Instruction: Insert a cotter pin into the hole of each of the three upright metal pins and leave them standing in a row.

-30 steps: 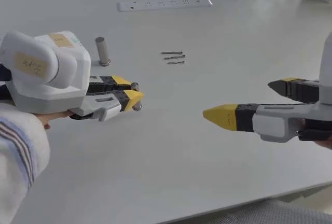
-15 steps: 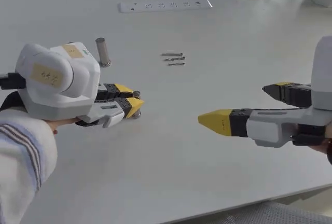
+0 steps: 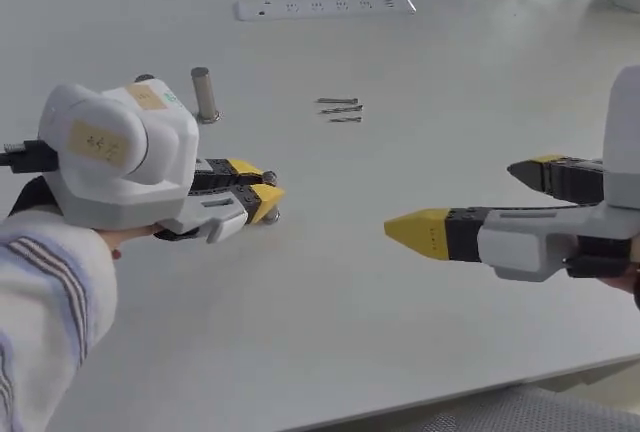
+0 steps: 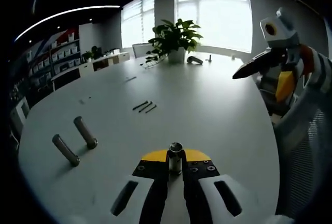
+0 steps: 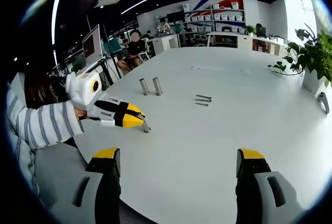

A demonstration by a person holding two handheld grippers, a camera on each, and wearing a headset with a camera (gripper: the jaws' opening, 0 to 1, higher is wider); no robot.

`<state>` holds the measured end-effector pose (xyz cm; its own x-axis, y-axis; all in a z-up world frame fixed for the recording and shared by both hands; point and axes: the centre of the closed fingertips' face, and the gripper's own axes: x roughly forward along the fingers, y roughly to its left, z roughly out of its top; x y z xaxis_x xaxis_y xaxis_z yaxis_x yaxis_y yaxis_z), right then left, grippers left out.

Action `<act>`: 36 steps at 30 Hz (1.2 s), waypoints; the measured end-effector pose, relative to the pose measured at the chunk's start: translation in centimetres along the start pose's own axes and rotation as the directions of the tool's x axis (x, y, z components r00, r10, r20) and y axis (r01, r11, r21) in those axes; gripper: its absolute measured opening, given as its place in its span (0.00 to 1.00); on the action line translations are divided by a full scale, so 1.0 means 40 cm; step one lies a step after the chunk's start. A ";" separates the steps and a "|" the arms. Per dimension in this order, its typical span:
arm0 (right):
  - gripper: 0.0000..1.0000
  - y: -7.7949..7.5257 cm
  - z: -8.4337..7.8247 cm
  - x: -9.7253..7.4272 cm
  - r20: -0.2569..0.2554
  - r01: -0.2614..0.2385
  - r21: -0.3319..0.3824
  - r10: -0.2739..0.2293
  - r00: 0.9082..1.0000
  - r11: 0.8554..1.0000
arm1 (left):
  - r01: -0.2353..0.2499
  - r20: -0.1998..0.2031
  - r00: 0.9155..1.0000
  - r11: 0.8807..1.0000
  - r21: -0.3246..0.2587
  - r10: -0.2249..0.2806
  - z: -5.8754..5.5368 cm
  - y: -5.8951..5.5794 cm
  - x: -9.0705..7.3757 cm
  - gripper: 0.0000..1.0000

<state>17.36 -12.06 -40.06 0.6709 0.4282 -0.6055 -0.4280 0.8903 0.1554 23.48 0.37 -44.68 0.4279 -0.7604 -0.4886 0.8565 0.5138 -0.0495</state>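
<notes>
Metal pin (image 4: 176,154) clamped in my left gripper (image 4: 176,166). I should hold it plumb while my right gripper (image 5: 177,156), jaws wide, fetches one of the cotter pins (image 3: 340,110) toward the table's (image 3: 350,332) far edge.

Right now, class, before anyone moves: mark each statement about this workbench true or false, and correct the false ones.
1. The left claw is shut on a metal pin. True.
2. The right claw grips a cotter pin. False: it is open and empty.
3. Three cotter pins lie loose on the table. True.
4. All three metal pins stand together in a row. False: two standing pins are side by side, and the third is in the left claw.
5. The power strip lies between the two claws. False: it lies at the far side of the table, beyond the cotter pins.
</notes>
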 end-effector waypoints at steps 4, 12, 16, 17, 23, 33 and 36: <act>0.91 0.002 0.002 0.000 0.003 -0.001 -0.001 0.001 1.000 1.000 | 0.010 0.000 1.000 0.999 0.048 -0.010 -0.002 -0.001 -0.003 0.06; 0.91 0.007 0.010 -0.007 0.017 0.001 -0.002 -0.001 1.000 1.000 | 0.027 -0.011 1.000 0.999 0.031 -0.027 -0.014 -0.004 -0.024 0.18; 0.91 0.010 0.011 -0.010 0.018 0.002 -0.004 -0.002 1.000 1.000 | 0.081 0.015 0.997 0.997 -0.017 -0.081 -0.009 -0.028 -0.043 0.38; 0.91 0.011 0.012 -0.011 0.019 0.003 -0.006 -0.002 1.000 1.000 | 0.083 0.014 0.996 0.996 -0.015 -0.083 -0.010 -0.030 -0.049 0.42; 0.91 0.011 0.013 -0.010 0.021 0.004 -0.006 -0.004 1.000 1.000 | 0.117 0.059 0.992 0.991 -0.057 -0.113 0.006 -0.049 -0.090 0.66; 0.91 0.007 0.011 -0.005 0.013 -0.002 -0.010 0.002 1.000 1.000 | 0.114 0.076 0.991 0.990 -0.081 -0.108 0.007 -0.059 -0.137 0.86; 0.90 0.003 0.013 -0.005 0.010 -0.001 -0.020 0.001 1.000 1.000 | 0.117 0.087 0.990 0.989 -0.090 -0.109 0.002 -0.063 -0.143 0.93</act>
<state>17.48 -11.95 -39.50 0.6766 0.4304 -0.5975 -0.4407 0.8867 0.1397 18.88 3.41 -41.69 0.3557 -0.8434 -0.4028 0.8710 0.4554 -0.1844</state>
